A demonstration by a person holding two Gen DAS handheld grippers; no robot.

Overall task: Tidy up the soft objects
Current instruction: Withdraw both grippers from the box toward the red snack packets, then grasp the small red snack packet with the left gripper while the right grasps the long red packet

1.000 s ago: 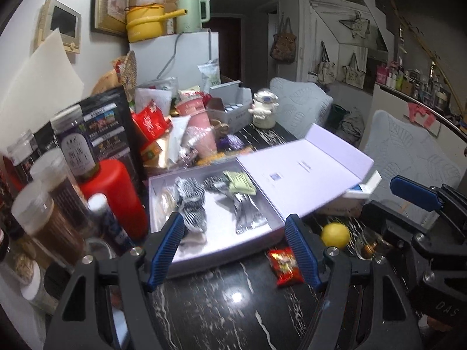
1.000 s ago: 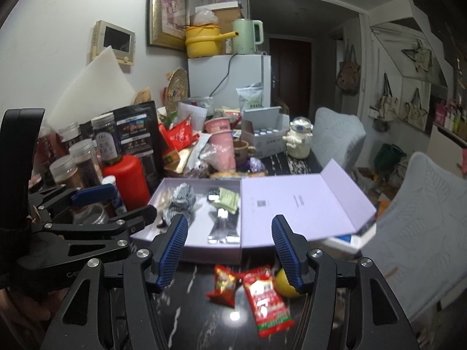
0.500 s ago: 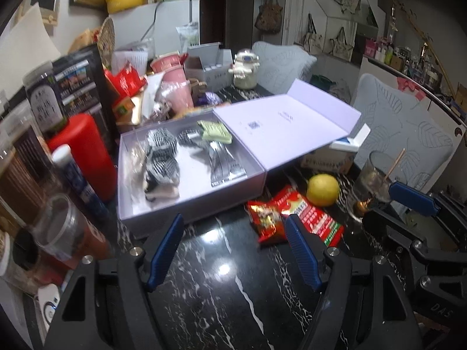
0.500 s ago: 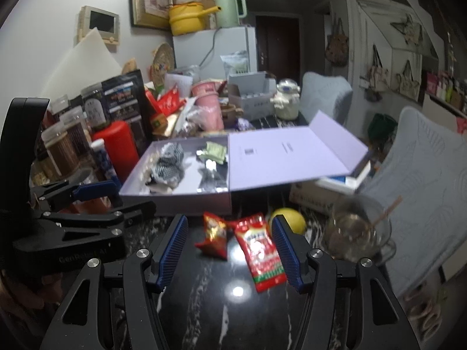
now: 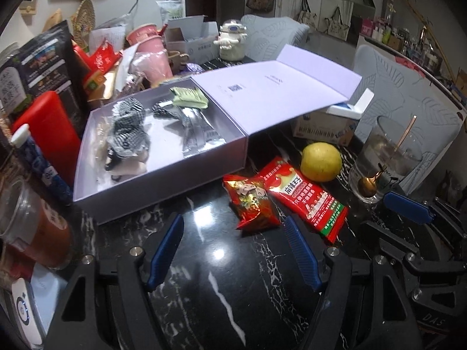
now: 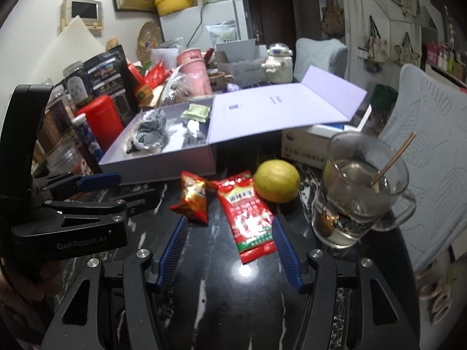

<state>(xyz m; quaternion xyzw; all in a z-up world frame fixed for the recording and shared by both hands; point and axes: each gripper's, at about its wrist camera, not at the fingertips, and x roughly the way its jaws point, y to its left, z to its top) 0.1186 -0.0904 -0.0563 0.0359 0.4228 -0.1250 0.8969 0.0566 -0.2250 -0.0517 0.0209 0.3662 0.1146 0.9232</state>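
Left wrist view: the left gripper [image 5: 233, 227] stood with jaws apart and empty above the black marble table [image 5: 221, 291]. Two red snack packets [image 5: 280, 198] lay before the open lilac box [image 5: 163, 186] (already holding striped cloth).

Right wrist view: the right gripper [image 6: 229, 227] was spread, nothing gripped, its fingertips flanking the long packet [image 6: 248, 215].

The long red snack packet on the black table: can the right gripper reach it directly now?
Probably yes. The long red snack packet lies flat just ahead of the open right gripper, nothing between; the glass mug stands aside.
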